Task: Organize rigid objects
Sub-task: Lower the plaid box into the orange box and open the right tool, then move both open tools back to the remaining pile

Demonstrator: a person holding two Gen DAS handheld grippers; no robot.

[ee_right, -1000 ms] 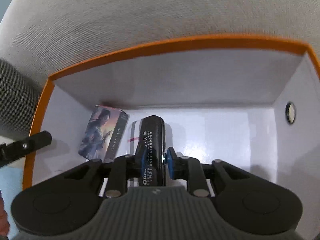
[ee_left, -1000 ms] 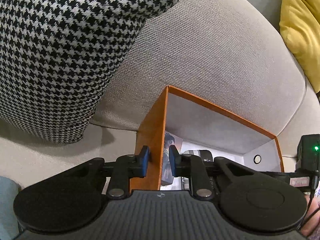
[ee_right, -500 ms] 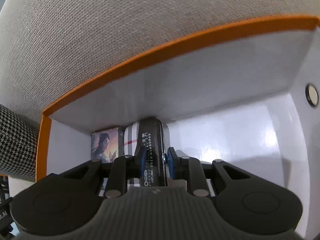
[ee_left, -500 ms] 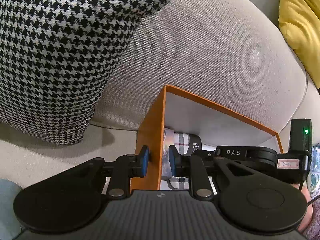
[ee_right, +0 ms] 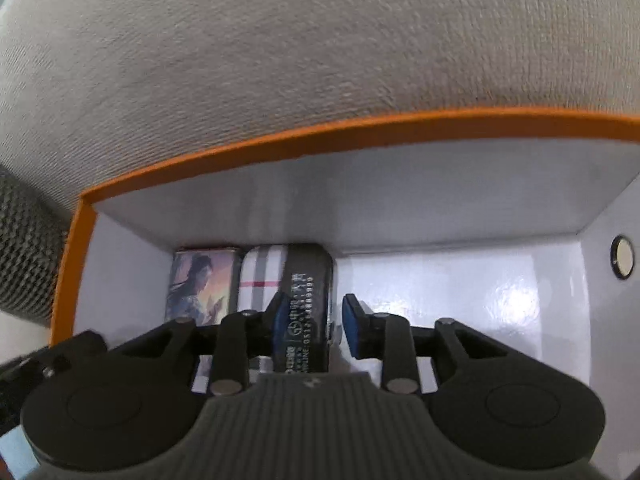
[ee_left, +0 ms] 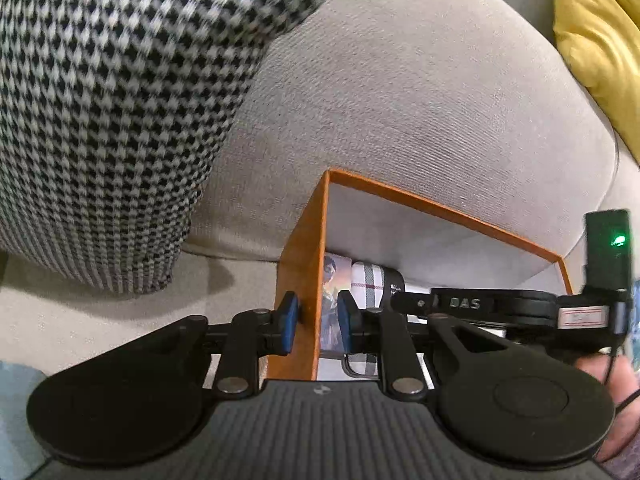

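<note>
An orange box with white inner walls [ee_left: 440,208] [ee_right: 320,132] sits on a beige sofa. My left gripper [ee_left: 316,322] straddles its left wall, one blue pad outside and one inside, shut on that wall. In the back left corner stands a picture-printed card box [ee_right: 200,284] [ee_left: 330,280]. Beside it stands a plaid case with a black printed side [ee_right: 308,280] [ee_left: 370,280]. My right gripper [ee_right: 316,324] is inside the box around this case, and its jaws are opening. The left pad is against the case and the right pad is clear of it.
A black-and-white houndstooth cushion [ee_left: 120,120] leans on the sofa back [ee_left: 400,100] left of the box. A yellow cushion [ee_left: 600,32] is at the far right. A round metal disc [ee_right: 621,257] sits on the box's right wall. A hand [ee_left: 616,392] holds the right tool.
My right gripper carried the plaid case to the back left corner beside the card box, then its right pad drew away from it. The left gripper stayed clamped on the wall.
</note>
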